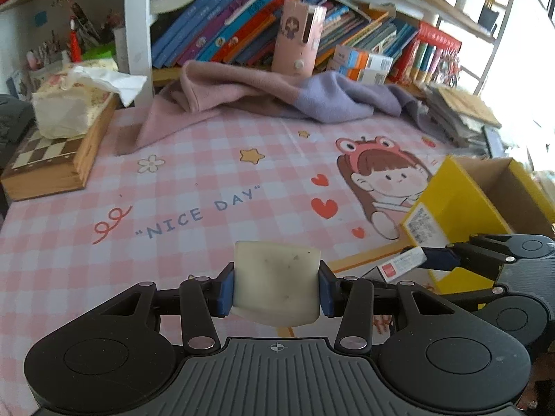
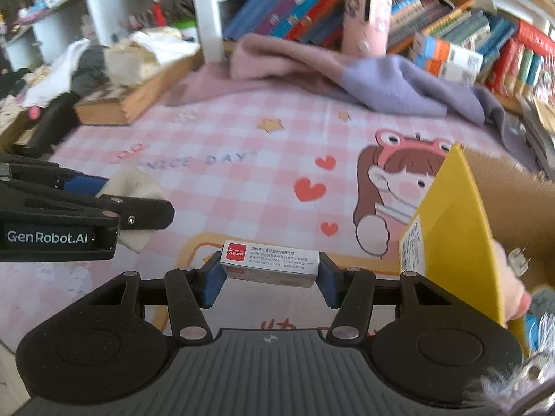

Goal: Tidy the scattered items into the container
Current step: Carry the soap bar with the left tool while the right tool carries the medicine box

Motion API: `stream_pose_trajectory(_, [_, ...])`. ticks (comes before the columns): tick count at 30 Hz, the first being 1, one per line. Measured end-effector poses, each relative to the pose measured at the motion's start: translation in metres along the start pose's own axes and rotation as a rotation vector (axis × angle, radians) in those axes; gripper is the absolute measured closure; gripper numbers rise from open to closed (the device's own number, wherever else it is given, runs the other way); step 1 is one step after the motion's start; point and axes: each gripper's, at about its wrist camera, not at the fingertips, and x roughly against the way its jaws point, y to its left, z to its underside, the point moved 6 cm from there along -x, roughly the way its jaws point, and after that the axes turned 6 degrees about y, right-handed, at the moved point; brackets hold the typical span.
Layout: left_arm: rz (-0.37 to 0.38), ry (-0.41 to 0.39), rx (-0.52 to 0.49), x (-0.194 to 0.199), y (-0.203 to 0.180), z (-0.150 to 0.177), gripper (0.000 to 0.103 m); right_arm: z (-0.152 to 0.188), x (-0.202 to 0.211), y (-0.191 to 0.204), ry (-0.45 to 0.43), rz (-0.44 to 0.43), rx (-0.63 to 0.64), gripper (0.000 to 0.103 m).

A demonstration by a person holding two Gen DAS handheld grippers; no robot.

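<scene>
My left gripper [image 1: 276,286] is shut on a worn white eraser [image 1: 276,280] and holds it above the pink checked tablecloth. My right gripper [image 2: 270,274] is shut on a small white and red staple box [image 2: 270,264], just left of the yellow cardboard box [image 2: 461,228]. The right gripper also shows in the left wrist view [image 1: 425,260] with the staple box [image 1: 402,264] beside the yellow box [image 1: 454,201]. The left gripper with the eraser [image 2: 133,187] shows at the left of the right wrist view. The yellow box holds small items, partly hidden.
A pink and purple cloth [image 1: 277,93] lies at the back of the table. A wooden chess box [image 1: 52,163] with a tissue pack [image 1: 69,104] stands at the back left. Bookshelves with books [image 1: 242,24] and a pink case [image 1: 298,41] line the back. Stacked papers [image 1: 458,111] lie right.
</scene>
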Motion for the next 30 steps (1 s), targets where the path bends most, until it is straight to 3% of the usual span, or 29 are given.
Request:
stream_pose_trajectory(13, [0.033,-0.071,0.047,0.079,-0.018,0.055,0.06,0.043,0.08,0.023,-0.076,-0.02,0.074,0.051])
stream_pose_trajectory(23, [0.034,-0.145,0.1,0.148,-0.028,0.118,0.06,0.095,0.134,0.055,-0.1,-0.043,0.112,0.051])
stream_pose_trajectory(30, [0.066,-0.154,0.158,0.178,-0.038,0.164,0.06,0.128,0.171,0.075,-0.12,-0.048,0.148,0.051])
